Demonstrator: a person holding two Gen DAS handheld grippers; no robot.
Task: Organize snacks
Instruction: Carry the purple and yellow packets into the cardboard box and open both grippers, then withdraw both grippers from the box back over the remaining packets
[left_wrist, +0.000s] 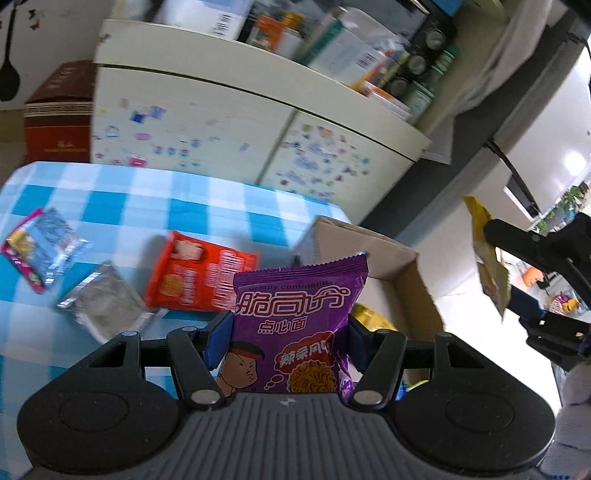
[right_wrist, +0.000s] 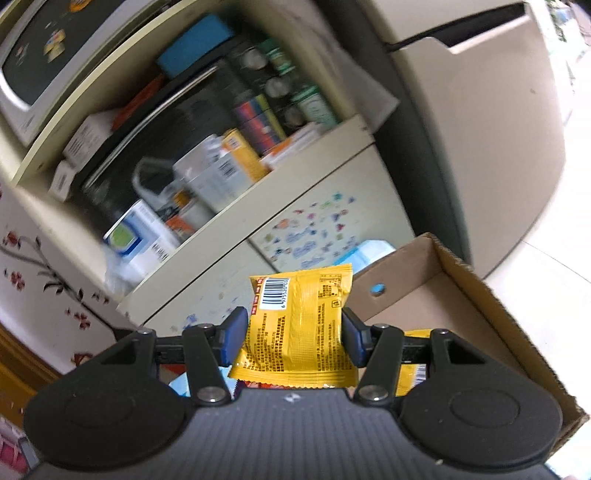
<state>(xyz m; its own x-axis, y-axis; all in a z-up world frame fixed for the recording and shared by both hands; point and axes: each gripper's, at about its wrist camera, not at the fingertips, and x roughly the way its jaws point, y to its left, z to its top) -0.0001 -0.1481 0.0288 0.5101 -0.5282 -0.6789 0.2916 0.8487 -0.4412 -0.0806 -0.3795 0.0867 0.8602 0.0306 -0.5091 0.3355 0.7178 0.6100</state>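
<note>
Left gripper (left_wrist: 288, 328) clamps a purple noodle packet (left_wrist: 299, 325); right gripper (right_wrist: 295, 334) clamps a yellow packet (right_wrist: 299, 325). Risk: both converge on the cardboard box (right_wrist: 476, 295) (narrow opening), so they could collide or drop a packet outside.

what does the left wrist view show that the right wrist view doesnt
Only the left wrist view: the left tool shut on a purple packet, the checked cloth, a red packet and two silver packets on it.
Only the right wrist view: the barcode on the yellow packet.
Both: the right tool gripping that packet, the box, the stickered cabinet.
</note>
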